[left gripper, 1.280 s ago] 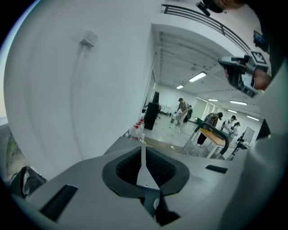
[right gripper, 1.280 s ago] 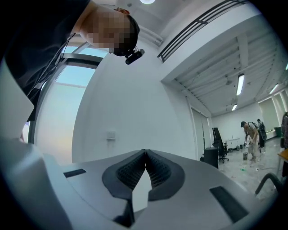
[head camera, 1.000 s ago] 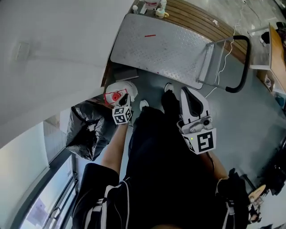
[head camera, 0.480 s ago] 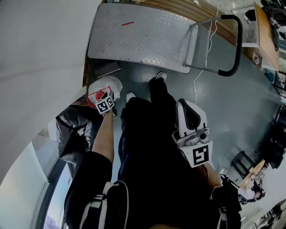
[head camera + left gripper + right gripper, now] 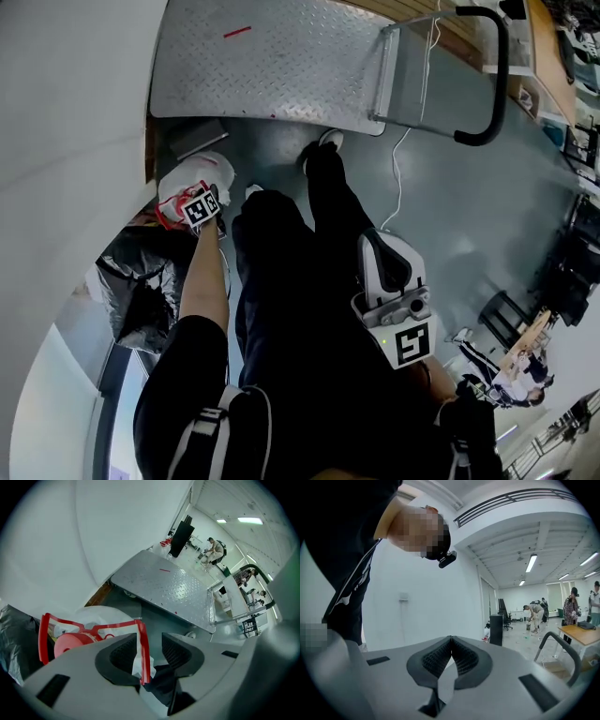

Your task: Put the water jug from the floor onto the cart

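Observation:
The water jug (image 5: 192, 176) is white with a red cap (image 5: 72, 641) and a red carrying handle (image 5: 143, 648). It stands on the grey floor by the wall, just short of the cart (image 5: 272, 66). My left gripper (image 5: 202, 202) points steeply down onto its top. In the left gripper view the left gripper (image 5: 149, 651) is open, and the red handle's bar stands between the jaws, close to the left pad and apart from the right one. My right gripper (image 5: 380, 248) hovers over my legs, level, shut and empty; the right gripper (image 5: 451, 656) faces the room.
The cart's steel deck (image 5: 164, 588) lies flat with its black push handle (image 5: 492, 84) at the right end. A black plastic bag (image 5: 141, 291) sits beside the jug against the wall. My shoes (image 5: 323, 150) and a white cable (image 5: 398, 178) are on the floor.
My left hand has sunk down onto the jug's top. The right gripper has dropped a little lower over my legs. The jug and cart stay put.

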